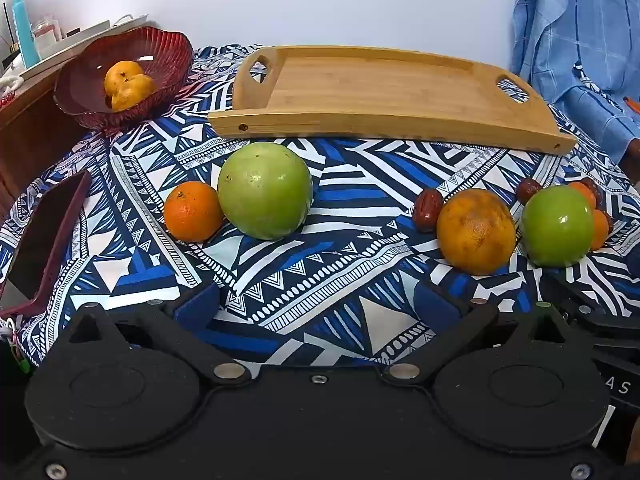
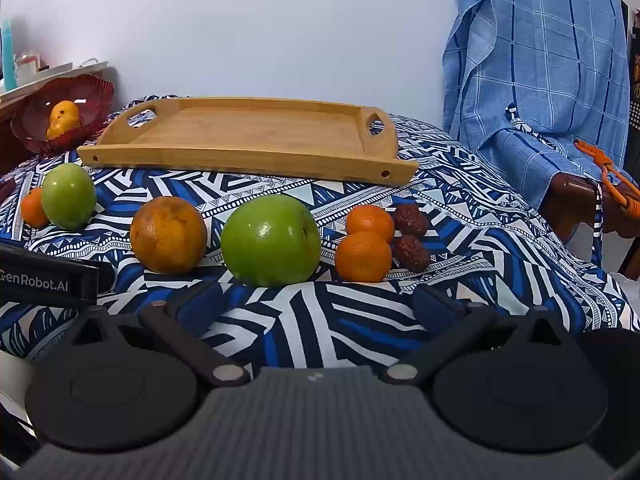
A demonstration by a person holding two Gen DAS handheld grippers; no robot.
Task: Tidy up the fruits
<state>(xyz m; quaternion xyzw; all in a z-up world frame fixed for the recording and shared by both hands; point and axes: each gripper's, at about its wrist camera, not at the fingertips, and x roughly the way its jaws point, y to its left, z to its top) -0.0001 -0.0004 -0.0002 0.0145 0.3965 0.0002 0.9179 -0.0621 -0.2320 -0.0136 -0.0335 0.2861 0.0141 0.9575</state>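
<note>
An empty wooden tray (image 1: 360, 84) (image 2: 248, 132) lies at the back of the patterned cloth. In front of it lie a large green apple (image 1: 265, 190) (image 2: 69, 196) with a small mandarin (image 1: 193, 211) (image 2: 34, 207), a big brownish orange (image 1: 476, 232) (image 2: 168, 235), a second green apple (image 1: 557, 226) (image 2: 271, 240), two mandarins (image 2: 363, 256) and dark red dates (image 2: 411, 252) (image 1: 428, 210). My left gripper (image 1: 318, 304) is open and empty, short of the fruit. My right gripper (image 2: 318, 302) is open and empty, just before the second apple.
A red glass bowl (image 1: 168, 52) (image 2: 100, 88) with yellow fruit stands at the back left. A dark phone-like case (image 1: 44, 244) lies at the left. A blue checked cloth (image 2: 540, 72) hangs over a chair at the right. The left gripper's body (image 2: 44, 276) shows at the left edge.
</note>
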